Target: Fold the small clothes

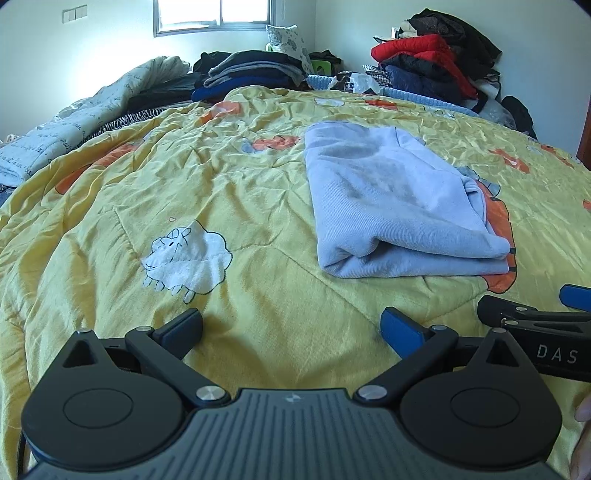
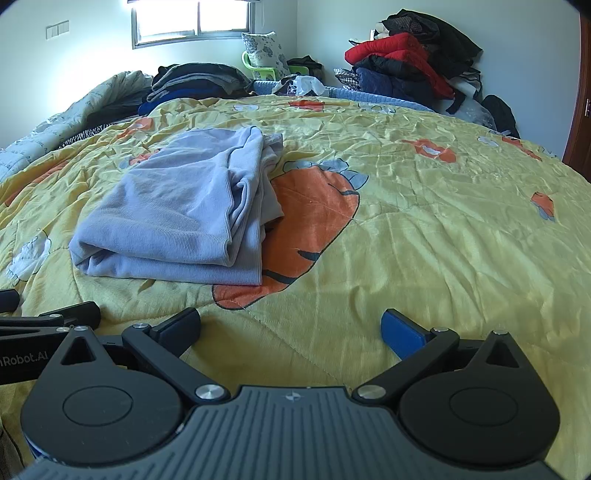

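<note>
A light blue garment (image 1: 391, 206) lies folded in layers on the yellow quilt (image 1: 221, 192), ahead and to the right in the left wrist view. In the right wrist view the same garment (image 2: 177, 214) sits ahead and to the left. My left gripper (image 1: 291, 328) is open above bare quilt, short of the garment, with nothing between its fingers. My right gripper (image 2: 291, 328) is open too, over the quilt (image 2: 424, 229) to the right of the garment. Each gripper shows at the edge of the other's view: the right one (image 1: 535, 325) and the left one (image 2: 48, 317).
Folded dark clothes (image 1: 247, 74) are stacked at the far side of the bed. A pile of red, navy and black jackets (image 1: 432, 62) rises at the far right. A grey-white printed quilt (image 1: 85, 110) is bunched along the left. A window (image 1: 214, 14) and pillow (image 1: 291, 40) are behind.
</note>
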A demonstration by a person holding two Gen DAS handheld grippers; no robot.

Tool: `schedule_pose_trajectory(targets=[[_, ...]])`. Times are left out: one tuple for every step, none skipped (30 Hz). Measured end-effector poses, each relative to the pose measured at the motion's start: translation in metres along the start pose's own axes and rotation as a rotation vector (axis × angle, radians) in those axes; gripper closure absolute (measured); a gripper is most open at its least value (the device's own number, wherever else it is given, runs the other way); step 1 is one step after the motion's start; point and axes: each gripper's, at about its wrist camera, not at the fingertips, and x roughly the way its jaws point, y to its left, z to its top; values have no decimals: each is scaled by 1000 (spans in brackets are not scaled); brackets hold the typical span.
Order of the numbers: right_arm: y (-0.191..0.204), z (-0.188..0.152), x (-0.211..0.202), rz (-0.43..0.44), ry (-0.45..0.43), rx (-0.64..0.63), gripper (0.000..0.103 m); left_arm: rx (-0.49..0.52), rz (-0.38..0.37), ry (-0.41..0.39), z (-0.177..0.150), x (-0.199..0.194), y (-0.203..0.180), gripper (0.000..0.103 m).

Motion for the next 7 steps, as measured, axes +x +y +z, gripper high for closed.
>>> schedule_pose_trajectory(targets=[[0, 0, 0, 0, 0, 0, 0, -1, 1, 0, 1, 1, 0, 0], [0, 0, 0, 0, 0, 0, 0, -3, 4, -2, -1, 1, 0, 0], [0, 0, 0, 0, 0, 0, 1, -3, 5, -3, -1, 1, 0, 0], [0, 0, 0, 0, 0, -1, 1, -4, 4, -3, -1, 1, 0, 0], [0, 0, 0, 0, 0, 0, 1, -3, 4, -4, -1, 1, 0, 0], [0, 0, 0, 0, -1, 0, 1, -2, 5, -4, -1, 1, 0, 0], [0, 0, 0, -1, 0, -1, 1, -2, 4, -4, -1, 1, 0, 0]])
